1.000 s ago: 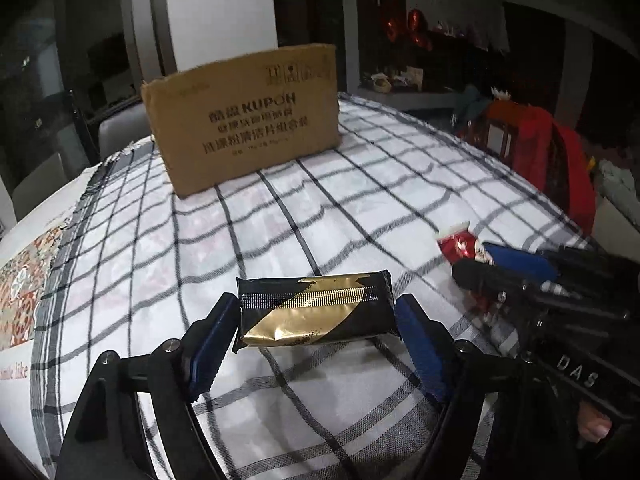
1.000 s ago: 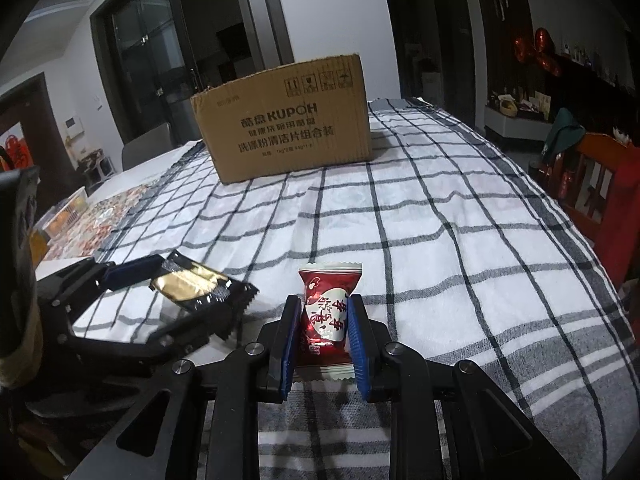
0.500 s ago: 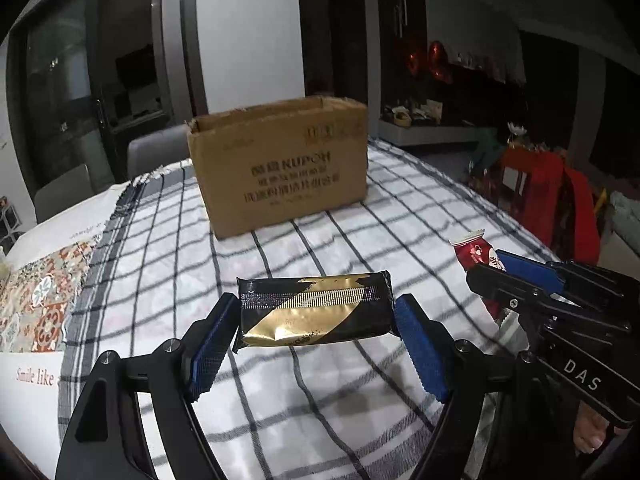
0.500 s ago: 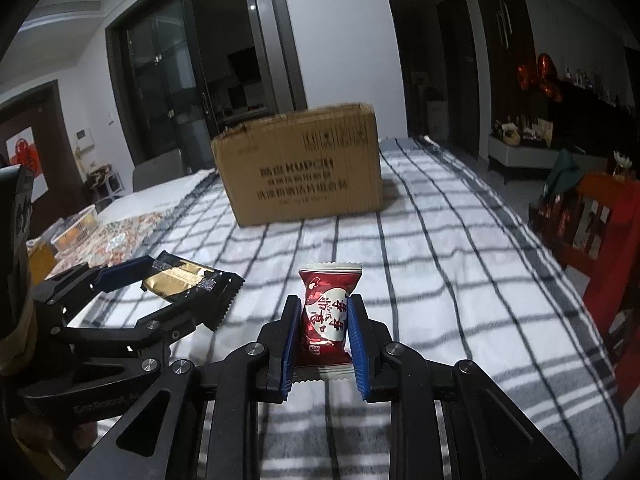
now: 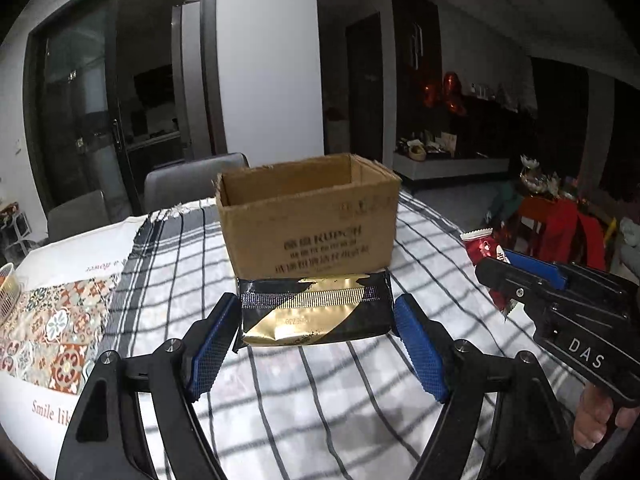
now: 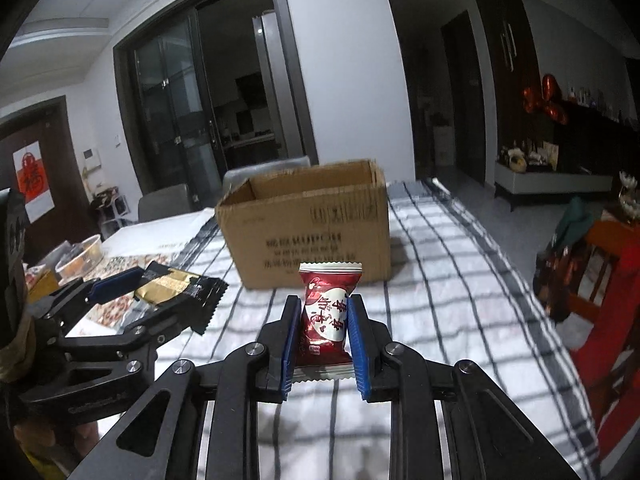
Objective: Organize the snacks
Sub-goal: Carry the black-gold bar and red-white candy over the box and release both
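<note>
My left gripper [image 5: 316, 316] is shut on a black-and-gold snack packet [image 5: 316, 312], held crosswise above the checked tablecloth, just short of the open cardboard box [image 5: 308, 224]. My right gripper [image 6: 324, 312] is shut on a red snack packet [image 6: 326, 312], held upright in the air in front of the same box [image 6: 308, 220]. In the left wrist view the right gripper [image 5: 500, 268] and its red packet [image 5: 482, 248] are at the right. In the right wrist view the left gripper [image 6: 140, 296] and its black-and-gold packet [image 6: 180, 288] are at the left.
The box stands on a table with a black-and-white checked cloth [image 5: 320, 400]. A patterned mat [image 5: 48, 328] lies at the left, with bowls [image 6: 80, 256] beyond it. Grey chairs [image 5: 192, 184] stand behind the table. A red chair [image 6: 608, 288] is at the right.
Both grippers have risen and moved toward the box with their packets held. The box's open top now shows in both views.
</note>
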